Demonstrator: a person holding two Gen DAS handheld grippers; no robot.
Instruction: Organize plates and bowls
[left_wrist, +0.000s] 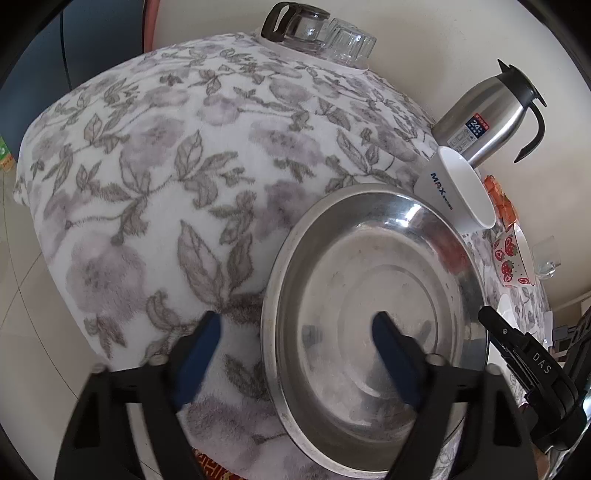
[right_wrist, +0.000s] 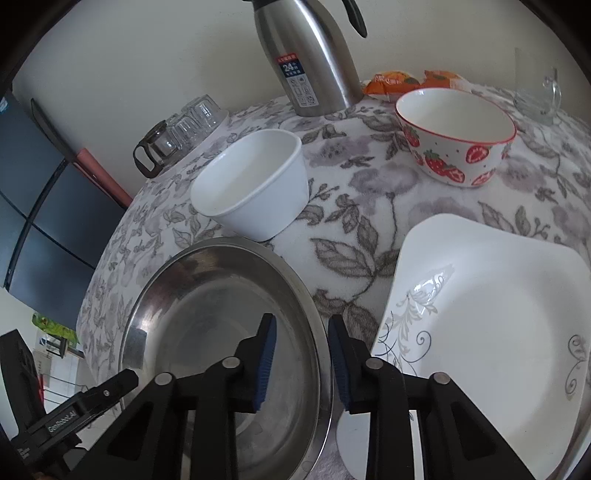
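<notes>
the steel plate (left_wrist: 369, 317) lies on the counter (left_wrist: 155, 177), which is draped in a floral cloth, at my near edge, and i see nothing in it. my left hand-held gripper (left_wrist: 295, 332) straddles its left rim: one blue pad hangs over the cloth, the other over the plate's floor, jaws spread, neither pad on the metal that i can see. my right hand-held gripper (right_wrist: 301, 332) has its two pads on either side of the plate's right rim (right_wrist: 314, 314), drawn in close but with a gap showing on both sides, so i would not call it a pinch.

only the right view gives me the square white plate with grey scrollwork (right_wrist: 491, 332), just beside the steel one and empty. it also looks down into the plain white bowl (right_wrist: 251, 184) and the strawberry bowl (right_wrist: 454, 136), both upright and empty. the left view shows those bowls only side on, at its right edge, but it alone shows the wide bare stretch of cloth to the left of the steel plate.

behind the bowls stand a steel thermos jug (right_wrist: 306, 55), an orange packet (right_wrist: 391, 81) and a clear glass mug (right_wrist: 535, 92). at the far corner sit upturned glasses (left_wrist: 347, 44) beside a glass carafe (left_wrist: 295, 26).
</notes>
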